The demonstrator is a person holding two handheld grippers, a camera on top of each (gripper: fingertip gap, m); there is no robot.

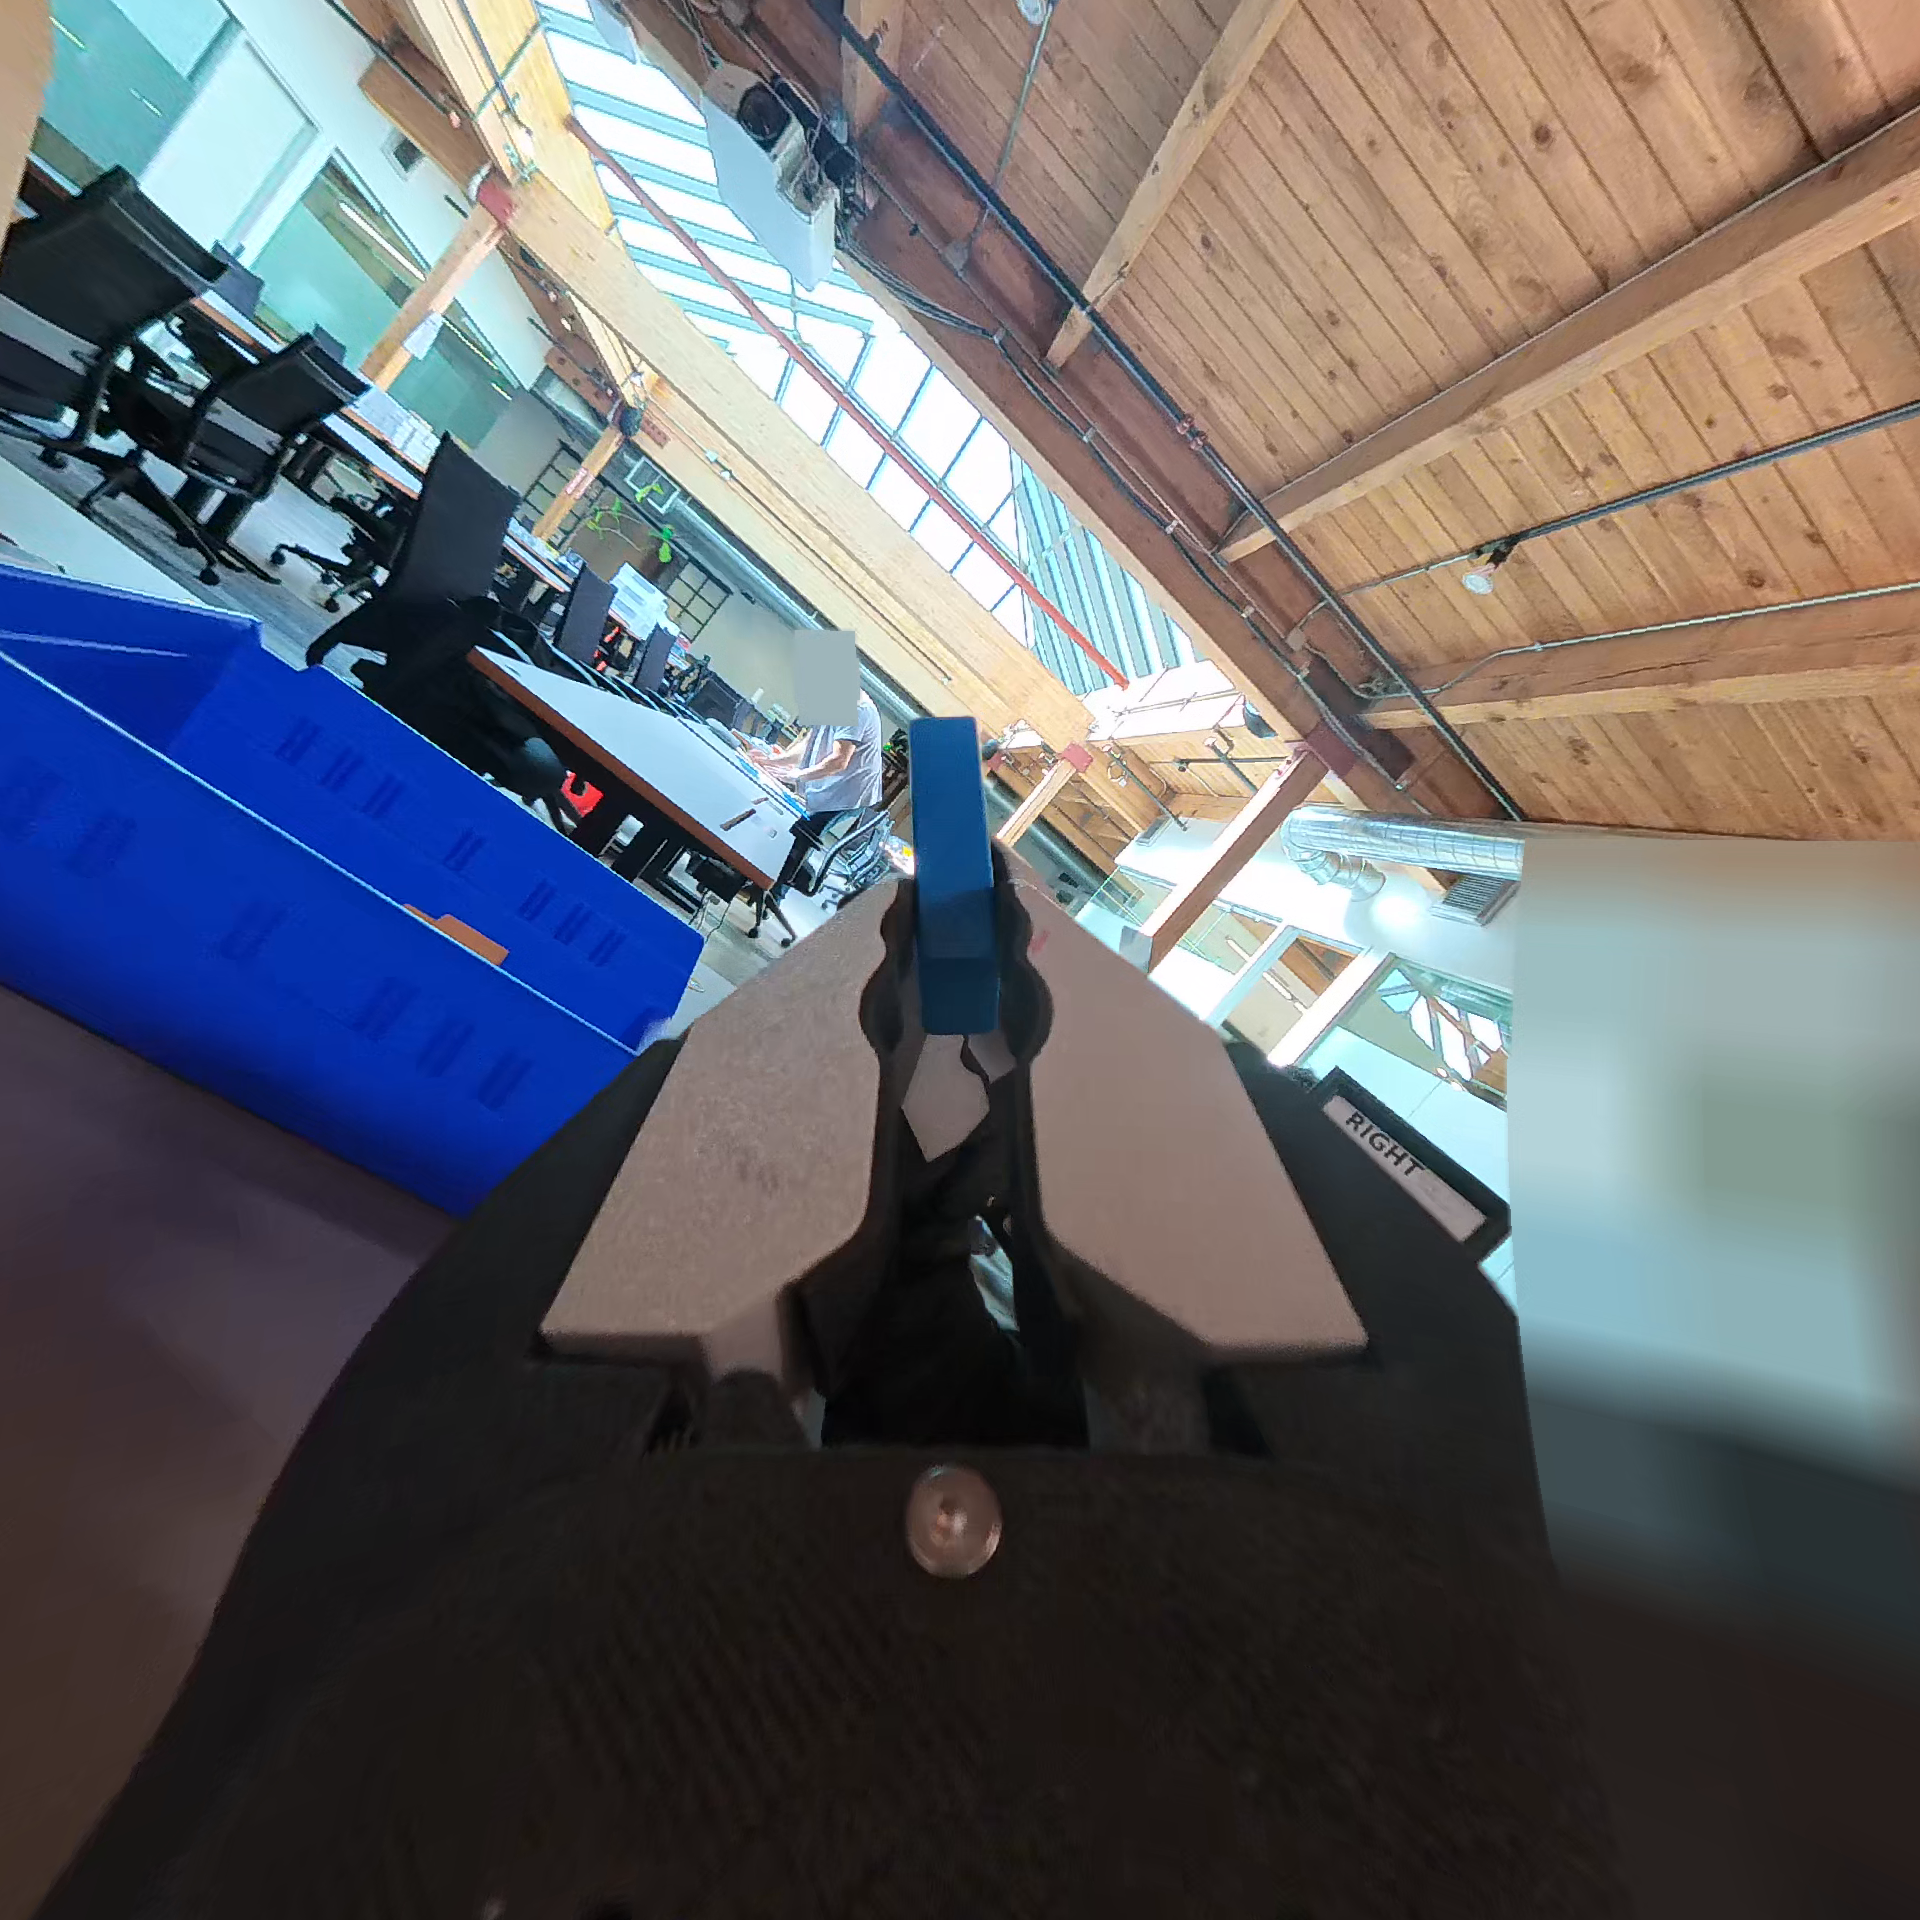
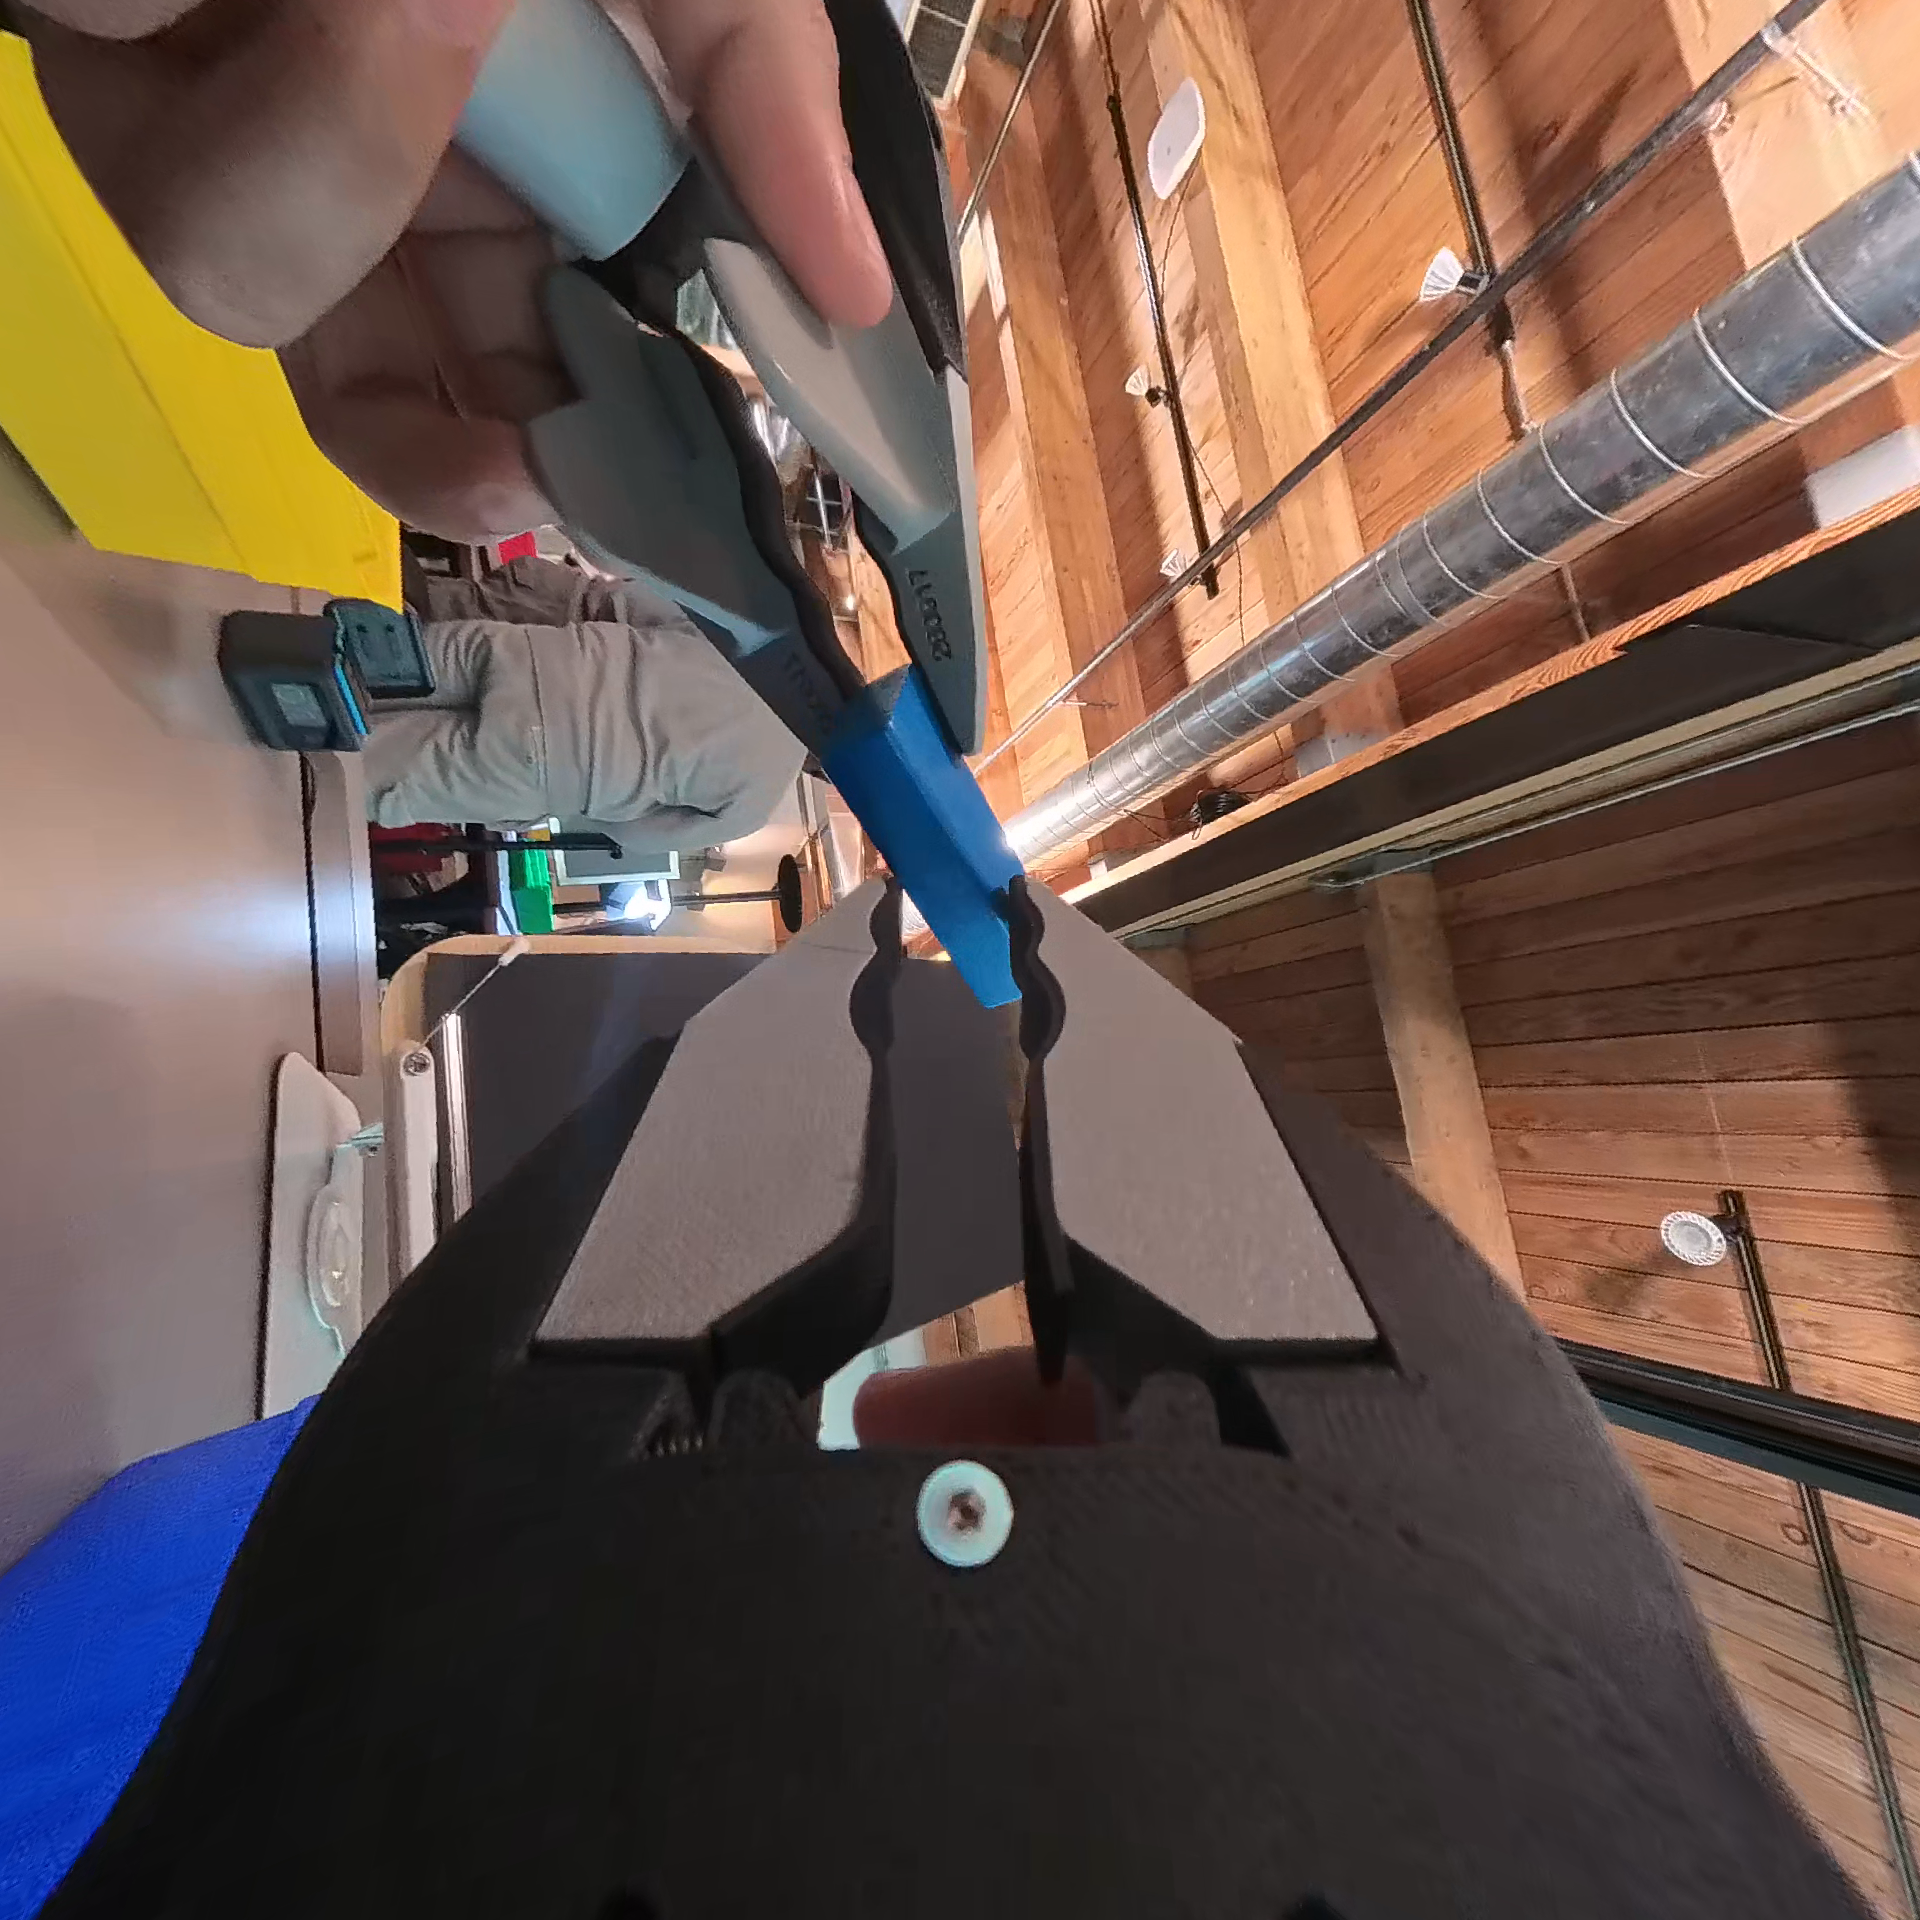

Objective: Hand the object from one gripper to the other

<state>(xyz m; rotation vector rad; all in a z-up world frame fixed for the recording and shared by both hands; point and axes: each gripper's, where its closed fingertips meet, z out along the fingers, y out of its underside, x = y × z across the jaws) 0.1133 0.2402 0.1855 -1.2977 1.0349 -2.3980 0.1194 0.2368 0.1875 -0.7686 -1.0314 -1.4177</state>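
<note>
Blue block bridging both hand-held grippers, mid-handover.

The blue block (image 2: 914, 821) is clamped at one end by the left hand-held gripper (image 2: 883, 707), leaving its free end between the right hand-held gripper (image 2: 951, 940) fingers, which stand narrowly apart, one touching it, probably not yet gripping.

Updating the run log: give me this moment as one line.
stage: handover | left gripper: shut on blue rectangular block | right gripper: open around block's free end
</note>
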